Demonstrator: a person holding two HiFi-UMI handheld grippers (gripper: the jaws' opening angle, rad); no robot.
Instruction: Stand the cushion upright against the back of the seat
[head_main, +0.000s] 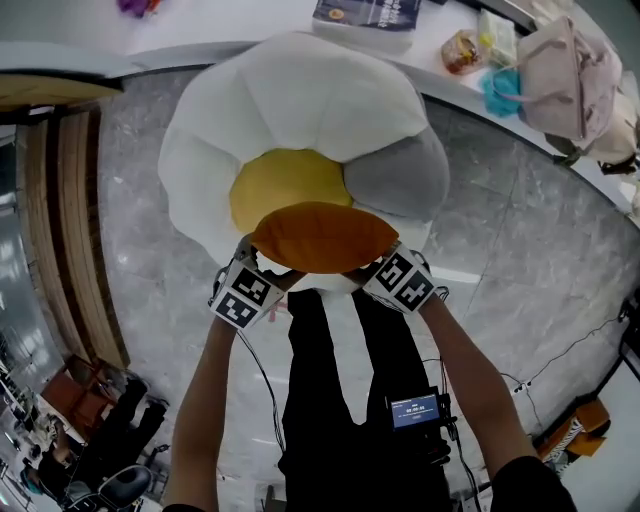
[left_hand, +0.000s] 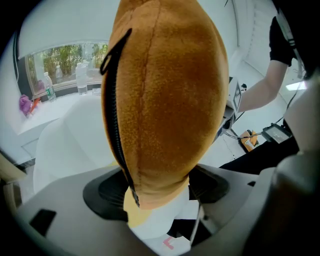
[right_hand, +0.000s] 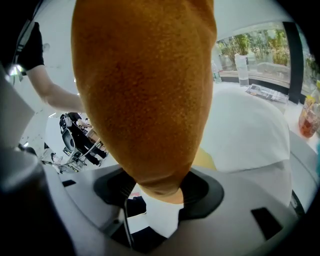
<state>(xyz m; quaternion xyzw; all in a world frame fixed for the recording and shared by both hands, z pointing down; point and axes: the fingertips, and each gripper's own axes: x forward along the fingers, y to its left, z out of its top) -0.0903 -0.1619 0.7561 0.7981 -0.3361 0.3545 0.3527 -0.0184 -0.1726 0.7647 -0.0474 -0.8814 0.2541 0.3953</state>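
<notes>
Orange plush is pinched at both ends: the left gripper (head_main: 258, 265) clamps the cushion (head_main: 322, 236) by its left end; the cushion lies level over the near part of the white flower-shaped seat (head_main: 300, 100); the right gripper (head_main: 386, 262) clamps its right end.
</notes>
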